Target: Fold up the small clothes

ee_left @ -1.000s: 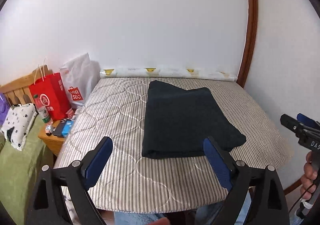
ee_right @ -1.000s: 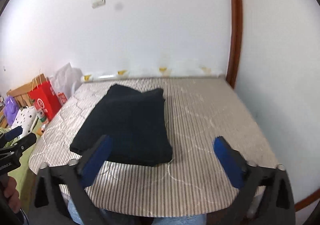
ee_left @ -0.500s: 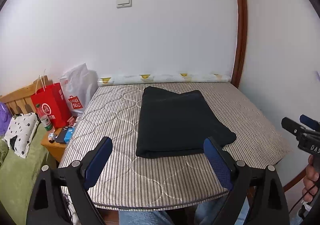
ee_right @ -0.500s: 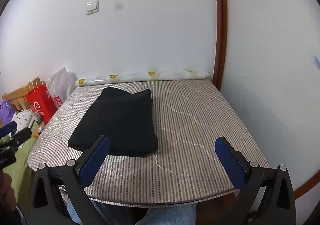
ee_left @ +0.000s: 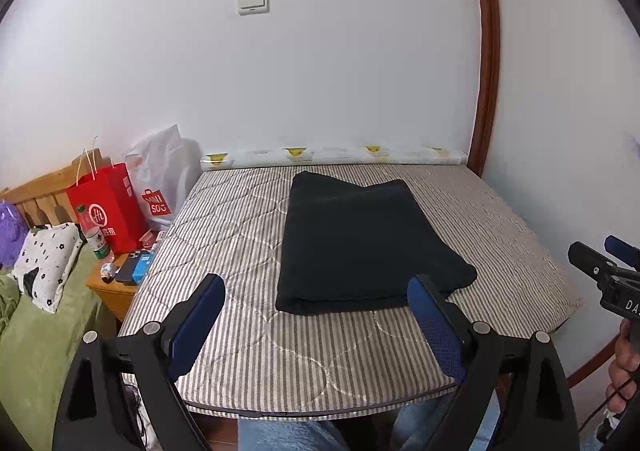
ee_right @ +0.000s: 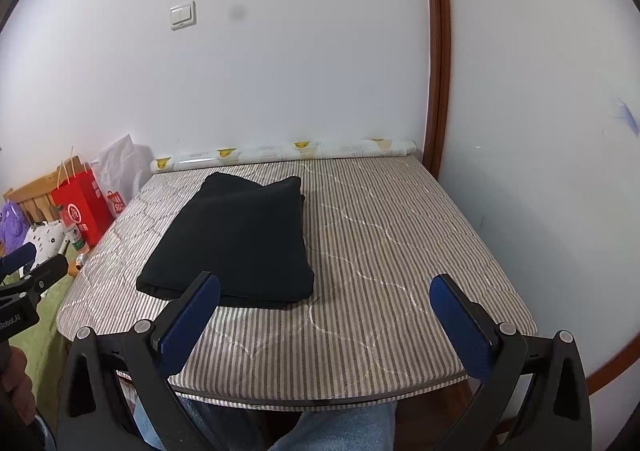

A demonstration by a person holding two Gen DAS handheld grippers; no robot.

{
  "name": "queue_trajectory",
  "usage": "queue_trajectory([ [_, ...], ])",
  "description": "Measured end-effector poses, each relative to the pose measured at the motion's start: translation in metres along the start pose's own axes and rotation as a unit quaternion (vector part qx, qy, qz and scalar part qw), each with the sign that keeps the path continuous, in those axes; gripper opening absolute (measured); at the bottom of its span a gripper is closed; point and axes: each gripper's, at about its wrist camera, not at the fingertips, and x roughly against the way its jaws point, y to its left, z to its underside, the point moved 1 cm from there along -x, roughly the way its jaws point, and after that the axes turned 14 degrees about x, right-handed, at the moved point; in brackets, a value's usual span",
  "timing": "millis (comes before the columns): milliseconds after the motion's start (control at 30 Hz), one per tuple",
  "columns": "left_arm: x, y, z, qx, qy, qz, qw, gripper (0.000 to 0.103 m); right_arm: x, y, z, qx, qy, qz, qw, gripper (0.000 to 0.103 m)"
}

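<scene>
A dark, folded garment (ee_left: 360, 243) lies flat on the striped quilted table top (ee_left: 240, 235); it also shows in the right wrist view (ee_right: 240, 239). My left gripper (ee_left: 316, 315) is open and empty, held back above the table's near edge, in front of the garment's near fold. My right gripper (ee_right: 324, 315) is open and empty, held back at the near edge, to the right of the garment. Neither touches the cloth. Each gripper shows at the side of the other's view.
A rolled white mat (ee_left: 332, 155) lies along the wall at the table's far edge. A red bag (ee_left: 106, 207) and a white bag (ee_left: 164, 175) stand left of the table above a small nightstand (ee_left: 116, 287). A bed with green cover (ee_left: 36, 331) is at far left. My knees (ee_right: 340, 427) sit under the near edge.
Both grippers have pulled back and up from the table, so the garment looks farther and smaller. The garment has not moved. Both jaws stay open.
</scene>
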Motion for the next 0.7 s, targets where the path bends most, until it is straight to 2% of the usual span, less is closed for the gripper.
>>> queue_trajectory([
  [700,0.0006,0.0058,-0.0019,0.012,-0.002,-0.002,0.9999,0.093,0.0011,0.0034,0.0021,-0.002,0.002,0.001,1.0,0.103],
])
